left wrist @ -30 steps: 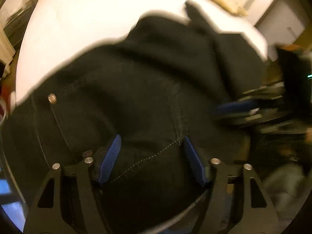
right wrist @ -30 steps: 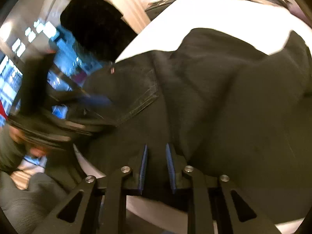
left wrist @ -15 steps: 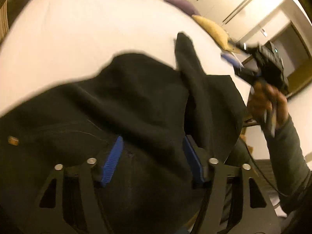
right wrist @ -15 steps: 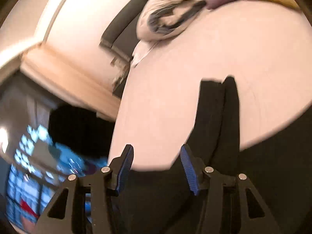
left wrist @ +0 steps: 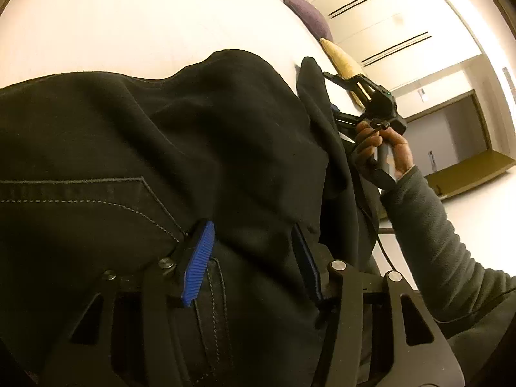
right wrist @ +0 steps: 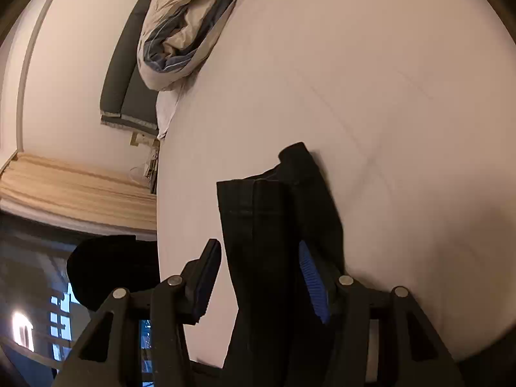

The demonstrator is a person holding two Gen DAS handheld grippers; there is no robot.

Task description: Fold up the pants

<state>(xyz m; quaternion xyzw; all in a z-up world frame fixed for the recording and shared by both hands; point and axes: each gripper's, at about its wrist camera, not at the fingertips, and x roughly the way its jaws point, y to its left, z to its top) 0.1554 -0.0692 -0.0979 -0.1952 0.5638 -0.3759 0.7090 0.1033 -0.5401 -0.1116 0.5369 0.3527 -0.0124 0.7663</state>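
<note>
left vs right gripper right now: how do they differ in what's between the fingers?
The left gripper sits over the wide pocket end of the pants, cloth filling its gap; the right gripper straddles the narrow leg ends, with white bed showing beside the left finger. Both stand open, blue pads apart.

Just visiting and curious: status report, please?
Left gripper open over black pants. Right gripper open around the leg hems. Pants on white bed. Nothing in the way.

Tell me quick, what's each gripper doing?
Left gripper: open, jaws wide over the pants.
Right gripper: open, pants leg between its jaws, not pinched.
</note>
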